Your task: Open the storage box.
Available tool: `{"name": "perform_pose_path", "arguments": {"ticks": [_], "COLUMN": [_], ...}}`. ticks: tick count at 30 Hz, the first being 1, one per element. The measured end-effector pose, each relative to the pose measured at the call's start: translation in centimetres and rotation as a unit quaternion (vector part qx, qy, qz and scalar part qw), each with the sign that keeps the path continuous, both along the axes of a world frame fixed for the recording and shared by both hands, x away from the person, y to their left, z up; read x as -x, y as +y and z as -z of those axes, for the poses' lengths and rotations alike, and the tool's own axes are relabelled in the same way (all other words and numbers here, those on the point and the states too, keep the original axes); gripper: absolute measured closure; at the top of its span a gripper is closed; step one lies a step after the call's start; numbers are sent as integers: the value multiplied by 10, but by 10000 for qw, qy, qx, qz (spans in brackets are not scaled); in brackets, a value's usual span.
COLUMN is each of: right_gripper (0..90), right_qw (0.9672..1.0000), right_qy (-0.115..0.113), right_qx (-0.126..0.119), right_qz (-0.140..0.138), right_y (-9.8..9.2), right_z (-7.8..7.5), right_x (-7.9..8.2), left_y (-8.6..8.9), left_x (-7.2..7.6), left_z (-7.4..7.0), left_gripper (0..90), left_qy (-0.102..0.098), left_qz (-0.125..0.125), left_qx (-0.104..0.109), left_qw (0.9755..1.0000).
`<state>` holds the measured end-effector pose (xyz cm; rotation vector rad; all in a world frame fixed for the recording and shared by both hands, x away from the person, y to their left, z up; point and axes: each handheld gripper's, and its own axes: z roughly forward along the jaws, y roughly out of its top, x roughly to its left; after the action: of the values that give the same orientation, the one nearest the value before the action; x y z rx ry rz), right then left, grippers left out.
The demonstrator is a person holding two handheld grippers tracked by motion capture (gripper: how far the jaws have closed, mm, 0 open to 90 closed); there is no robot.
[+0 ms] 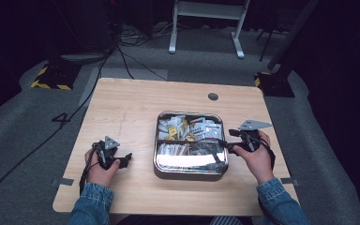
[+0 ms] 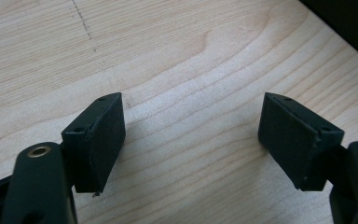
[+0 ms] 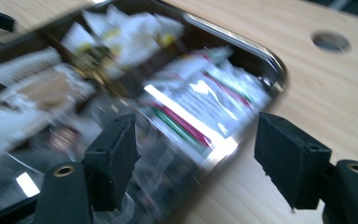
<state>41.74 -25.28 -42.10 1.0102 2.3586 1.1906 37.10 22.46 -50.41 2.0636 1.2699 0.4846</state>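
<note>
A: The pale rectangular wooden table (image 1: pixel 136 112) takes up the middle of the high view, with a small round dark hole (image 1: pixel 213 96) near its upper edge. Grey floor all round it, black cables at upper left.

B: Next down in size?

A: The square shiny metal tray with rounded corners (image 1: pixel 155 161), right of centre in that frame. A dark divider crosses it; small paper and foil packets (image 1: pixel 190 129), white with yellow and red print, crowd both halves. In the right gripper view the tray's rim (image 3: pixel 275 63) curves through the upper right, its contents blurred.

B: The tools?

A: The right gripper (image 1: pixel 232 140) sits at the tray's right edge in the high view, held by a hand in a denim sleeve. Seen along its own jaws (image 3: pixel 196 158), they stand spread, one over the packets, one over bare wood, with the tray's rim between them; nothing is pinched.

B: And the other?

A: The left gripper (image 1: pixel 122 160) is at lower left of the high view, well apart from the tray. Its own view (image 2: pixel 191 140) shows the jaws wide apart over bare wood grain, holding nothing.
</note>
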Motion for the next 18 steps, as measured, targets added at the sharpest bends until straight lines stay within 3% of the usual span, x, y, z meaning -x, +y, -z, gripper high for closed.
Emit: {"name": "perform_pose_path", "arguments": {"ticks": [2,6,12,18], "right_gripper": [327,336,354,402], "right_qw": [9995,9987,9969,9948], "right_qy": [-42,-9,214,388], "right_qx": [-16,22,-27,216], "right_qz": [-325,-510,-760,-918], "right_y": [22,40,69,95], "right_z": [-11,-15,-14,-8], "right_x": [-1,-3,-8,-13], "left_y": [-1,-1,-1,-1], "left_x": [-1,-1,-1,-1], "left_z": [0,0,0,0], "left_gripper": [235,235,236,237], "left_qy": [-24,-21,-22,-20], "left_qz": [-11,-13,-4,6], "left_qx": [17,15,7,-7], "left_qw": [10000,10000,10000,10000]}}
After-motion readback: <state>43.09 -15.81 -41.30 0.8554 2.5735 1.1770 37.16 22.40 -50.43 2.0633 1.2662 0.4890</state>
